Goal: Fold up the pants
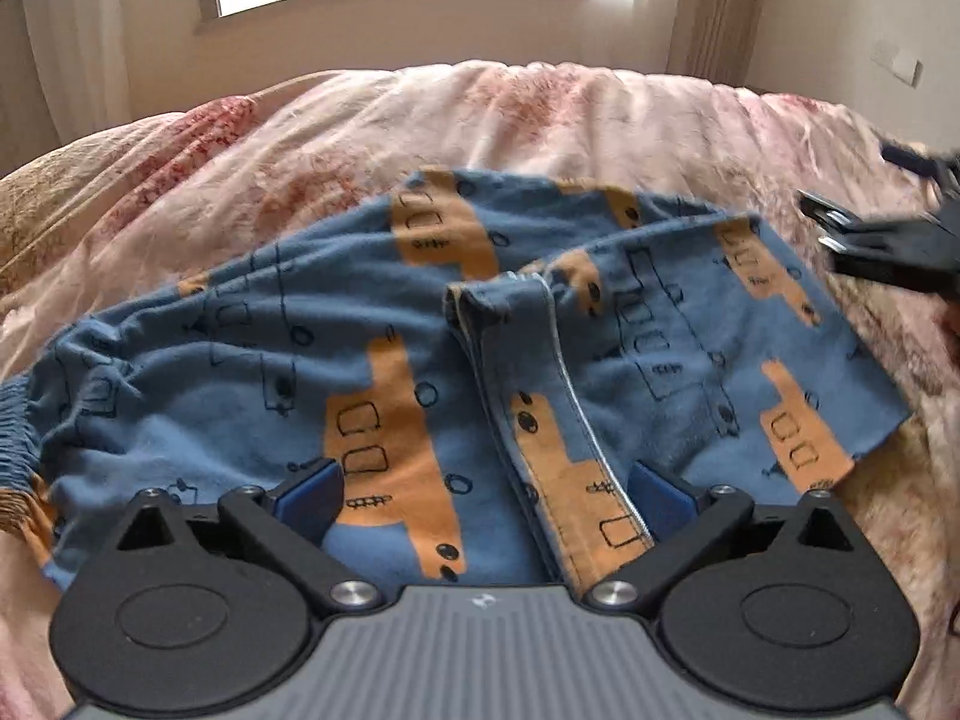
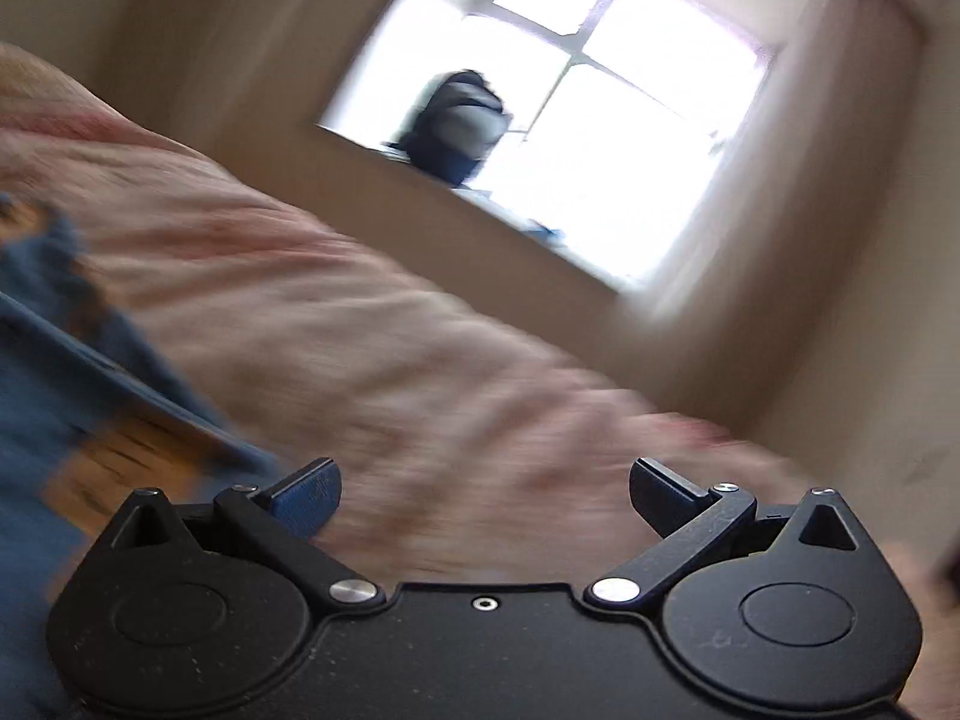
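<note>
Soft, light cotton pants (image 1: 420, 324) lying half-folded on the bed (image 1: 540, 120).
Left tool (image 1: 486, 495) and right tool (image 2: 485, 498) both released; limp fabric, best pinched at waistband (image 1: 18, 432) or hem.

- The right tool (image 2: 485, 495) has its jaws spread wide, with nothing between them.
- Blue and orange pants (image 2: 72, 396) lie at the left on a pink bed cover (image 2: 336, 324).
- A dark bag (image 2: 459, 126) sits on the bright window's (image 2: 600, 120) sill; everything is blurred.
</note>
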`<action>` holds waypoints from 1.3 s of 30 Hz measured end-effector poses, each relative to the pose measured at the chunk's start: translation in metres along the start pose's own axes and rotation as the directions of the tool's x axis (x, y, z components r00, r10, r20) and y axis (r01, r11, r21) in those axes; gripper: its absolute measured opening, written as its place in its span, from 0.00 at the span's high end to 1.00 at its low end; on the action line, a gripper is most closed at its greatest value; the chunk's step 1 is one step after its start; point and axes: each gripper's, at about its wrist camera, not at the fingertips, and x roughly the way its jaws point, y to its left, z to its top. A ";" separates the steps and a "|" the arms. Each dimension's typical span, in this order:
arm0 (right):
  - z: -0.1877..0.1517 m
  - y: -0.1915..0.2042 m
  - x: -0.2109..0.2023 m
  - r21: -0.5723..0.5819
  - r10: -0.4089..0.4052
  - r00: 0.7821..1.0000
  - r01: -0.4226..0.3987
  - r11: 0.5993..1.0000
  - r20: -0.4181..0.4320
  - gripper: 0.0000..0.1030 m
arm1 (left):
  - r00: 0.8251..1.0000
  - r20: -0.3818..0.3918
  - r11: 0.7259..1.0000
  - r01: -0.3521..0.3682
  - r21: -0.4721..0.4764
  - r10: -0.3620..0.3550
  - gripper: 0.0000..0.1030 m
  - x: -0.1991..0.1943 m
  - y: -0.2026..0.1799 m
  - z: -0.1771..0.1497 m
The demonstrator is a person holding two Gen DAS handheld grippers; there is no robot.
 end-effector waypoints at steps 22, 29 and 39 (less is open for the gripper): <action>-0.010 0.019 -0.062 0.082 0.420 0.906 -0.423 0.902 0.054 0.01 | 0.896 0.318 0.815 -0.077 -0.574 0.309 0.00 -0.064 0.094 -0.084; 0.060 0.049 -0.020 0.102 0.626 0.769 -0.638 0.763 0.127 0.01 | 0.923 0.331 0.666 0.123 -0.736 0.195 0.00 -0.054 0.172 -0.102; 0.163 0.189 0.052 -0.089 0.873 0.486 -0.871 0.483 -0.025 0.01 | 0.937 0.325 0.756 0.119 -0.643 0.129 0.00 -0.024 0.187 -0.093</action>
